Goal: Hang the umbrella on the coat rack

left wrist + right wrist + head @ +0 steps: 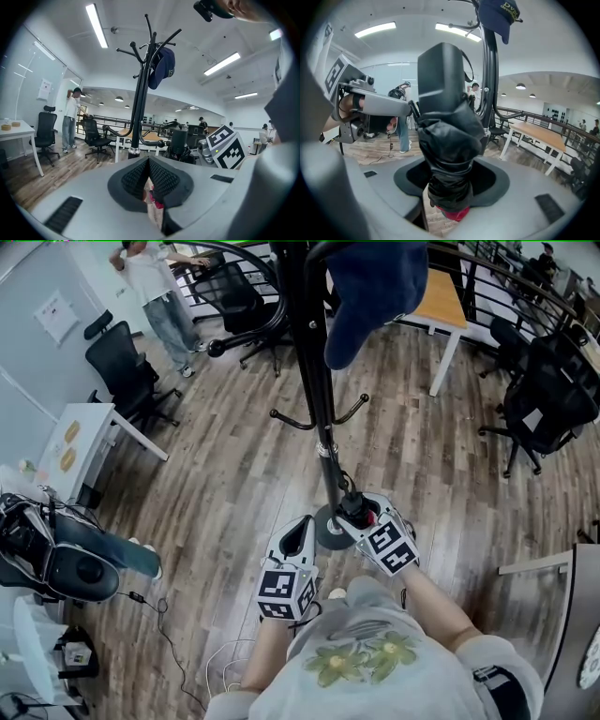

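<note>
– Jaws on each side, how do they stand?

– On my left gripper [303,529] they're pressed together with nothing between the pads. On my right gripper [359,512] they're clamped round the folded black umbrella [447,136], low on its bundled cloth, where a bit of red shows under the grip.

– Where does that put the umbrella against the coat rack [314,371]?

– Low down, just by the foot of the pole, near the round base [328,534]. None of it is on a hook. From the right gripper view it sticks out away from the jaws, and the pole rises just behind it, with a blue cap [370,287] hanging high up.

– And the arms?

– Both forearms reach out from the near edge towards the rack. The right one comes in from the right, its gripper tipped downward at the base. The left one is close beside it on the left, not touching, pointing nearly level over the wood floor [234,474].
</note>
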Motion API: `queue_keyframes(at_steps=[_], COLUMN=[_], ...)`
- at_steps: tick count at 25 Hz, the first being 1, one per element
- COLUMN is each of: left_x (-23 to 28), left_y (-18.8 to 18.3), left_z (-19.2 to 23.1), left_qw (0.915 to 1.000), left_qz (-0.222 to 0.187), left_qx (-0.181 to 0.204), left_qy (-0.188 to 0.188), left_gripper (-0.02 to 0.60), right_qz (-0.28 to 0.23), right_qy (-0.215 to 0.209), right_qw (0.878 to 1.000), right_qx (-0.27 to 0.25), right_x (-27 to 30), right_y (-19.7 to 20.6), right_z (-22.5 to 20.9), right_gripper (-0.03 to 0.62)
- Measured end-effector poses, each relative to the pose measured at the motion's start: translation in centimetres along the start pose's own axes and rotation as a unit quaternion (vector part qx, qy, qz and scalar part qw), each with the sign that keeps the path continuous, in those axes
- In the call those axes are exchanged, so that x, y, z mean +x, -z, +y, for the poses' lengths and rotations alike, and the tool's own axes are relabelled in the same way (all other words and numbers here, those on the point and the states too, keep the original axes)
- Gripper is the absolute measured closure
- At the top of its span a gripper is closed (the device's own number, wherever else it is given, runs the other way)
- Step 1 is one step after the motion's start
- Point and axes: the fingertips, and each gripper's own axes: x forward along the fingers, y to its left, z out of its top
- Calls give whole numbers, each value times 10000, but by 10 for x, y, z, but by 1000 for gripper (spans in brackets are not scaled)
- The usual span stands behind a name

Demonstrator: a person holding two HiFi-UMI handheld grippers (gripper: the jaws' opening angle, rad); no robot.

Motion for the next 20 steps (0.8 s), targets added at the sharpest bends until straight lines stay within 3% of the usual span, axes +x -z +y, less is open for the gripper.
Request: queue_keyframes(at_steps=[20], left_x=[4], left_y=[6], left_z=[12], left_qw=[9999], left_qz=[92], left_qx=[-18], left_qy=[-58], left_gripper=[580], right_qz=[482], right_qy=[-69], right_qw=[9987], right_qx=[129], right_x=[22], right_y=[36], right_z=[-5], right_gripper=[361])
